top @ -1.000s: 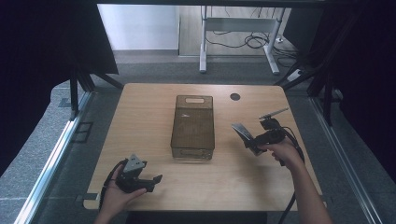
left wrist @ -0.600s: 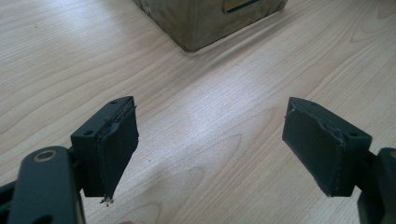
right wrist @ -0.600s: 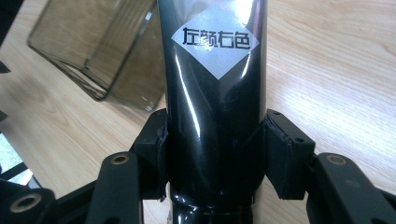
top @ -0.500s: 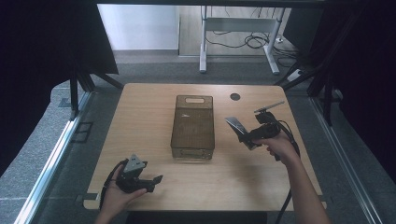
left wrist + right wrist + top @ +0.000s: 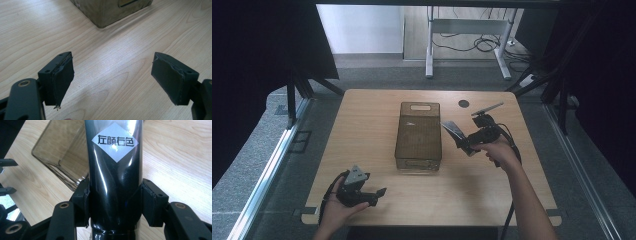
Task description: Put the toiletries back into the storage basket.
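Note:
A glossy black tube (image 5: 113, 170) with a silver diamond label is clamped between the pads of my right gripper (image 5: 115, 202). In the high view the right gripper (image 5: 464, 140) holds the black tube (image 5: 453, 129) in the air just right of the smoky see-through bin (image 5: 419, 134), its flat end pointing toward the bin's rim. The bin (image 5: 60, 152) stands open-topped in the middle of the table. My left gripper (image 5: 374, 195) rests near the table's front left, its jaws wide apart (image 5: 113, 80) over bare wood, with the bin's near corner (image 5: 110, 10) ahead.
The wooden table (image 5: 362, 120) has a dark round cable hole (image 5: 463, 103) at the back right. A cable trails from the right gripper along the forearm. Beyond the table stand a metal desk frame (image 5: 467, 45) and loose cables on the floor.
My right gripper has carried the black tube up and leftward, from the table's right side toward the bin. The left gripper has stayed where it was.

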The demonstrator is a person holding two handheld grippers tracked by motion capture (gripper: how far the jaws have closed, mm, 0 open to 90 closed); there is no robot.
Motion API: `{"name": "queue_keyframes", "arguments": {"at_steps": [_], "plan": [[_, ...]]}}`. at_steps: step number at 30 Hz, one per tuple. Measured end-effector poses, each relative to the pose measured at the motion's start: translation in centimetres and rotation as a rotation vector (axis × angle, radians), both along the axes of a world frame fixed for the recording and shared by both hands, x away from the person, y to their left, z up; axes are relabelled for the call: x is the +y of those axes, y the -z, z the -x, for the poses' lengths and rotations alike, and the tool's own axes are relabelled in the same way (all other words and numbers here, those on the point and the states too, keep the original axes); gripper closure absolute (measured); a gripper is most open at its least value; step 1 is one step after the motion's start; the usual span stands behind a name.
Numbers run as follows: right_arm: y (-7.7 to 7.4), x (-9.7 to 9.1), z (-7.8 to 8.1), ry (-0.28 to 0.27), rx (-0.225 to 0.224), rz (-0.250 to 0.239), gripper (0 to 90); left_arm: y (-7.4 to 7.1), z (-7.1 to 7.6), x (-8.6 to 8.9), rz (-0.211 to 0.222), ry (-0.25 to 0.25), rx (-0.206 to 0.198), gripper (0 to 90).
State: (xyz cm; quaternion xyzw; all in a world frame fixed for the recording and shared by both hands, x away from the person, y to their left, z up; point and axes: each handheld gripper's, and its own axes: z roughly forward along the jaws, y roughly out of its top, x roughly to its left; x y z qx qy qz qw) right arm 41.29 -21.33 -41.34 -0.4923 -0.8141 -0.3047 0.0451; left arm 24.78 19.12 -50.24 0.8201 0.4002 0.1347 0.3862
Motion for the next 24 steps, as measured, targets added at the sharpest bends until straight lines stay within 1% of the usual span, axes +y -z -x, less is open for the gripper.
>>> {"name": "queue_keyframes", "arguments": {"at_steps": [7,12,15,24], "plan": [[-0.3,1.8,-0.4,-0.022,-0.002,-0.002,47.6,0.1,0.0,-0.1,0.000,0.001,0.003,18.7],[-0.3,3.0,-0.8,-0.022,-0.004,0.005,47.6,0.1,0.0,-0.2,-0.003,0.007,0.004,18.7],[-0.3,3.5,-1.0,-0.027,0.000,-0.004,47.6,0.2,0.0,-0.2,-0.002,0.008,0.004,18.7],[-0.2,5.1,-1.6,-0.030,0.004,0.000,47.7,0.1,0.0,-0.2,0.000,0.009,0.002,18.7]]}}
